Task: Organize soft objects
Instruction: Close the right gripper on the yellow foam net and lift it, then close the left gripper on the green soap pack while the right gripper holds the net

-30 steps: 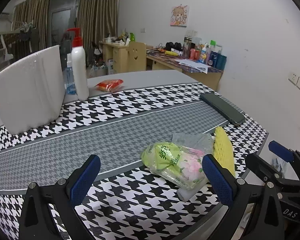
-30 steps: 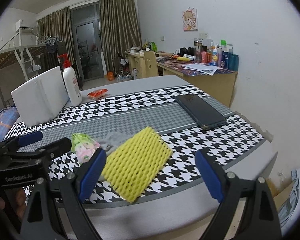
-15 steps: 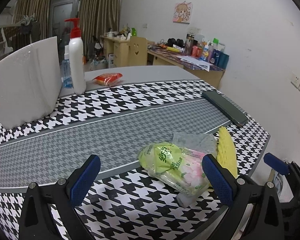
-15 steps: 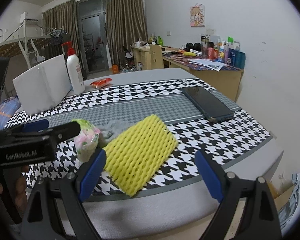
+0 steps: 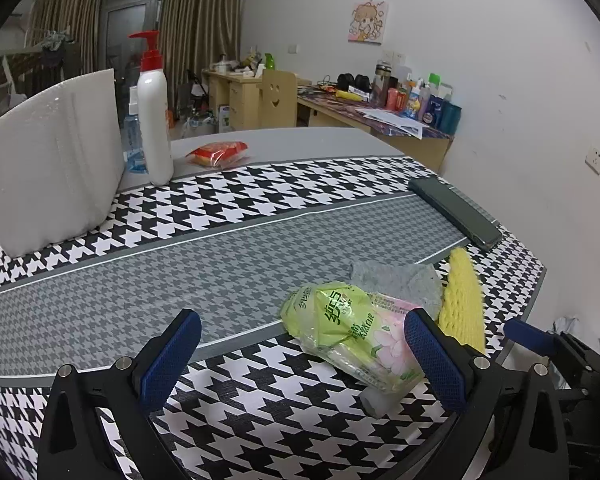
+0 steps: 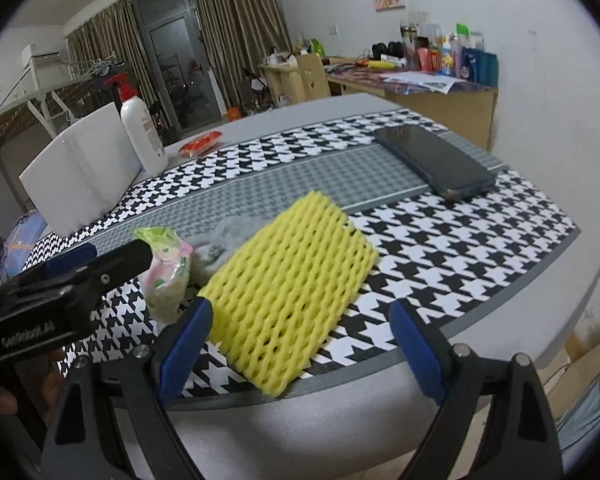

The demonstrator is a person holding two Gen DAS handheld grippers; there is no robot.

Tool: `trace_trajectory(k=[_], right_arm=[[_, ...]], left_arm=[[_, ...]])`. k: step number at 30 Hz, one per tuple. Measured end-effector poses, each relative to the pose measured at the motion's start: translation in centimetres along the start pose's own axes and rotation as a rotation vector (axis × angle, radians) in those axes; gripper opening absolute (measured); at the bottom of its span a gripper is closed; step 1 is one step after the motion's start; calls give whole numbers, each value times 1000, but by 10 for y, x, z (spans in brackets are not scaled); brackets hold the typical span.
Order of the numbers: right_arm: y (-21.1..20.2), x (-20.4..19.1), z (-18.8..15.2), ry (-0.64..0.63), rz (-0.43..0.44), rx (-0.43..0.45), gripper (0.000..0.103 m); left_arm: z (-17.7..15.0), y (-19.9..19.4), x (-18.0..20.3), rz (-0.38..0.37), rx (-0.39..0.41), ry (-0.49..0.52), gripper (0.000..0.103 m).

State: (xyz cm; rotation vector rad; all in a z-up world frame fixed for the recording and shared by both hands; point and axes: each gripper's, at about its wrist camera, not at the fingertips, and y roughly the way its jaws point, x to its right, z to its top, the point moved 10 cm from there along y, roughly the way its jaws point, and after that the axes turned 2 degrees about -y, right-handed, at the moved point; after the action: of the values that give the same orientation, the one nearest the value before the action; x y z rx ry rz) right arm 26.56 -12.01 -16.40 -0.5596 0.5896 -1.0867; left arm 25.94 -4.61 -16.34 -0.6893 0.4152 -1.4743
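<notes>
Between the R gripper's fingers: yellow foam net, not gripped.

Yellow foam net [image 6: 290, 300] lies flat on houndstooth table cloth [image 6: 440, 240], its near corner over the table edge, sitting between the wide-open blue pads of the right gripper [image 6: 300, 348]; left pad just beside/overlapping its edge, contact unclear, right pad apart from it. To its left, touching or nearly: grey cloth [image 5: 396, 280] and green/pink tissue pack [image 5: 352, 332]. Tissue pack lies ahead of the left gripper [image 5: 300, 356], close to its right pad, well apart from left pad; that gripper also spread wide, holding nothing. Farther ahead-right of both: dark phone [image 6: 436, 160]. Far ahead-left: white foam block [image 5: 48, 160], pump bottle [image 5: 154, 120], red snack packet [image 5: 216, 152].
</notes>
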Motion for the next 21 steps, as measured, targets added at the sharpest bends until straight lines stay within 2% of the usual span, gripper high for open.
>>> trace_trajectory(k=[7,9,10,15,17,21], right_arm=[[9,-1,-4,9,33,-48,71],[9,-4,-6,6,57,-60,58],[8,-5,-5,7,64,-62,55],[-2,-3,-3,-5,65,-46,28],[-6,0,-2,-7,57,-37,23],[-13,7,2,5,44,-17,20]], left_arm=[[-1,3,-2,1,-8,-1,102],[-1,3,-1,3,-9,3,102],[-1,3,-1,2,-10,4,102],[-1,3,3,-4,-10,12,102],[-1,3,4,-7,-15,6,102],[1,3,2,11,-2,0,102]])
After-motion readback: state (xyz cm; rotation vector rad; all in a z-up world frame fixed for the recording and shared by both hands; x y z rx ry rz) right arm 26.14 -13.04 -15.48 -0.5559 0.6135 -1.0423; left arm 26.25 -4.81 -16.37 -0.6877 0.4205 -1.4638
